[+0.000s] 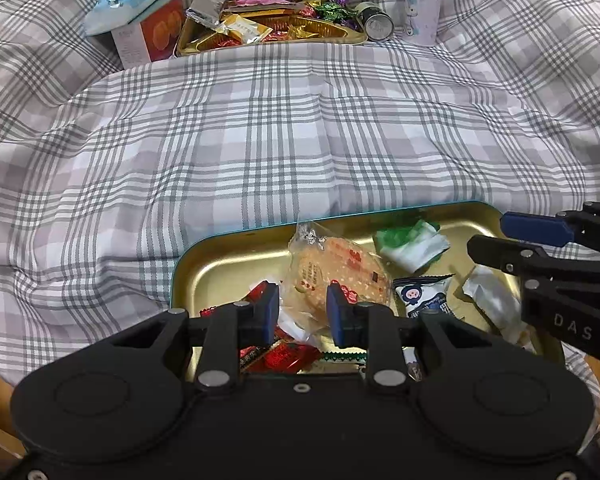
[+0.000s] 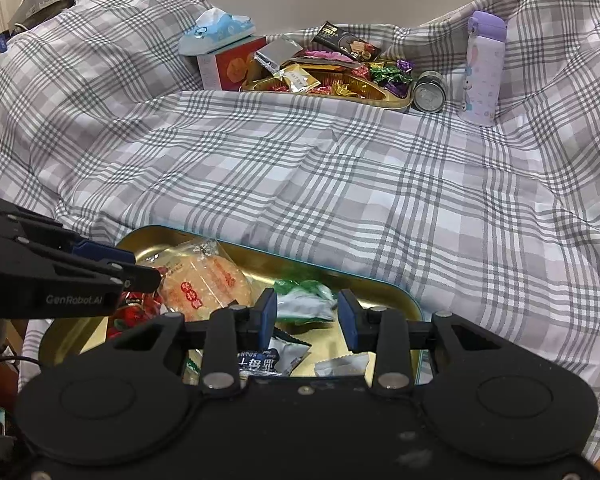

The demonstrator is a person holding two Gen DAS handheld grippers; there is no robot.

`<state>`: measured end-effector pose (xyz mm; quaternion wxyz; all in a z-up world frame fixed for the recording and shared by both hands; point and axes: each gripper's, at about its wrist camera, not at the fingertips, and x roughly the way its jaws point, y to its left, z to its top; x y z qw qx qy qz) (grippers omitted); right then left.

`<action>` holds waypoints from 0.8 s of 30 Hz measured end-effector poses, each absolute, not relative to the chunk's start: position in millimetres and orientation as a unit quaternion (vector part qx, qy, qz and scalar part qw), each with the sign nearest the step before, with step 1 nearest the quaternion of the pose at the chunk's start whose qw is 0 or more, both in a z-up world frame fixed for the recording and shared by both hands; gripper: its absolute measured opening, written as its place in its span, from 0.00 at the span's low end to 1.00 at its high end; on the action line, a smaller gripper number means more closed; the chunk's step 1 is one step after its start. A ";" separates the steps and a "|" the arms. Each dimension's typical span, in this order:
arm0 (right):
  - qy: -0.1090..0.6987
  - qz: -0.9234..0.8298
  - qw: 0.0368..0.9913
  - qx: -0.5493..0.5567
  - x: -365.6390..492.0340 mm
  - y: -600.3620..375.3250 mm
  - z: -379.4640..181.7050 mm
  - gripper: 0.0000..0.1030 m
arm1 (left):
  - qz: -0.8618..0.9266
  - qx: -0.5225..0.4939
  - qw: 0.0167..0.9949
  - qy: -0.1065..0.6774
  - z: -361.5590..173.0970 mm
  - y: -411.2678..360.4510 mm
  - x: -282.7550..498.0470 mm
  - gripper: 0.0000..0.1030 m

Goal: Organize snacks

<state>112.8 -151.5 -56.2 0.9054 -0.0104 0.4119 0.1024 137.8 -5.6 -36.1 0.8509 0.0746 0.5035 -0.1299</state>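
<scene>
The left hand-held gripper (image 1: 302, 309) hangs low over the near gold tin (image 1: 220, 256) on the plaid-covered bed (image 1: 300, 140), its jaws apart on either side of the clear-wrapped round cracker (image 1: 336, 272), which lies in the tin just ahead of its pads and is not yet pinched. To its right, the right hand-held gripper (image 2: 307, 314) also stands apart, with the green-and-white packet (image 2: 306, 300) between and just beyond its fingers. Both seem poised to pick; the far sectioned tray (image 2: 328, 80), well ahead of both, is already heaped with sweets, so whether snacks go there or come from it cannot be settled.
</scene>
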 end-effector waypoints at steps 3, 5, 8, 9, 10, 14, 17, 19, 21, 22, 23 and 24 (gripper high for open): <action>0.413 0.103 0.905 -0.008 112.4 -151.5 -55.6 0.36 | -0.129 0.073 0.851 0.503 -36.5 -5.7 138.2 0.35; 0.413 0.103 0.905 -0.007 111.2 -151.2 -54.7 0.36 | -0.125 0.075 0.852 0.502 -36.0 -5.5 138.4 0.35; 0.413 0.102 0.905 -0.004 108.5 -150.7 -52.9 0.36 | -0.119 0.079 0.856 0.497 -33.7 -5.6 136.9 0.35; 0.413 0.102 0.905 -0.003 107.3 -151.0 -52.2 0.36 | -0.118 0.080 0.857 0.496 -32.8 -5.4 136.2 0.35; 0.412 0.102 0.905 -0.002 105.9 -151.2 -51.2 0.36 | -0.117 0.080 0.858 0.493 -31.1 -5.1 134.6 0.35; 0.408 0.094 0.908 0.003 98.1 -151.0 -44.7 0.36 | -0.111 0.082 0.867 0.479 -21.7 -2.0 126.7 0.35; 0.404 0.085 0.911 0.007 90.3 -151.7 -38.8 0.36 | -0.107 0.084 0.875 0.465 -12.5 1.2 118.7 0.35; 0.398 0.081 0.914 0.011 83.8 -152.4 -34.1 0.36 | -0.104 0.087 0.880 0.456 -6.2 3.6 112.7 0.35; 0.391 0.075 0.917 0.012 75.8 -152.4 -28.7 0.36 | -0.098 0.093 0.886 0.443 0.4 5.2 105.4 0.35; 0.387 0.074 0.919 0.012 72.3 -151.8 -26.7 0.36 | -0.094 0.096 0.889 0.437 3.1 5.7 101.7 0.35; 0.382 0.071 0.921 0.013 67.1 -151.6 -24.4 0.36 | -0.089 0.097 0.893 0.430 5.8 6.6 97.5 0.35; 0.380 0.068 0.923 0.014 62.8 -150.7 -22.9 0.39 | -0.084 0.097 0.896 0.425 7.7 7.0 94.5 0.35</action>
